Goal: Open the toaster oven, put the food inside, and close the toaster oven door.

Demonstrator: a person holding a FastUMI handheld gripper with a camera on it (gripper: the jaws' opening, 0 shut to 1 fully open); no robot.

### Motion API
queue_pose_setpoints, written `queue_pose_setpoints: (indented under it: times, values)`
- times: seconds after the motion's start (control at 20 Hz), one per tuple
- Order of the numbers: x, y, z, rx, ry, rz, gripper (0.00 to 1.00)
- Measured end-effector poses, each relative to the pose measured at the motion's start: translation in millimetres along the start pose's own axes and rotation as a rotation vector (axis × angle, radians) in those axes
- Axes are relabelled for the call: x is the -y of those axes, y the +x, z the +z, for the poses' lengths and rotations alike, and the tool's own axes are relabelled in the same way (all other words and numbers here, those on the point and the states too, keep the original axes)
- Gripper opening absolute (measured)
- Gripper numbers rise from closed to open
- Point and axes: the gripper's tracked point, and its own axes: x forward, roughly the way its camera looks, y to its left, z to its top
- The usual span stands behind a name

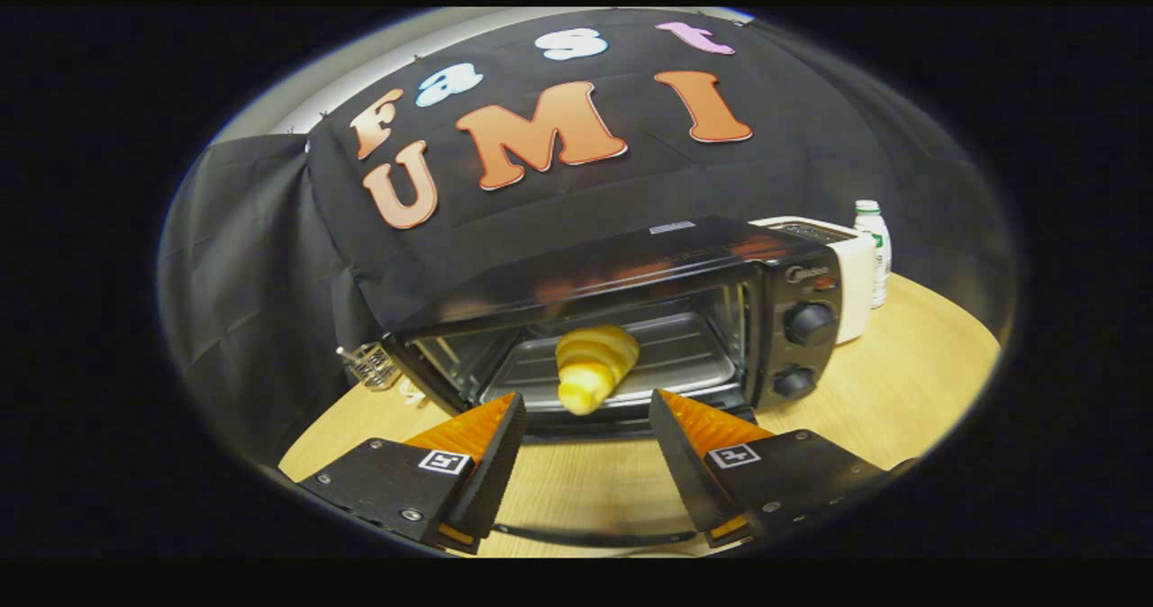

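Note:
A black toaster oven (630, 265) stands on the wooden table (901, 391) with its door folded down toward me. A yellow croissant (594, 359) lies on the metal tray (685, 355) inside the oven, its near end reaching the front opening. My gripper (586, 398) is open and holds nothing. Its two fingers stand wide apart just in front of the opening, one on each side of the croissant's near end and not touching it. A dark curved edge (585, 535) low between the fingers looks like the rim of the open door.
Two round knobs (809, 323) sit on the oven's right panel. A white appliance (856, 274) and a small white bottle (874, 251) stand behind the oven to its right. A small wire object (369, 364) lies to the oven's left, by the booth's cloth wall.

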Motion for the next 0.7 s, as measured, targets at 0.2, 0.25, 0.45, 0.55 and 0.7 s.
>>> queue_pose_setpoints:
  times: [0.2,0.25,0.45,0.55,0.7]
  values:
    - [9.6,-44.5,-40.0,-0.091,-0.030,0.040,0.82]
    - [9.5,-54.0,-51.2,-0.120,-0.023,0.063,0.83]
    - [14.6,-84.3,-90.5,-0.203,0.007,0.089,0.84]
    - [16.8,-90.7,-107.6,-0.243,0.025,0.095,0.84]
    - [35.8,-84.5,-124.8,-0.282,0.047,0.048,0.84]
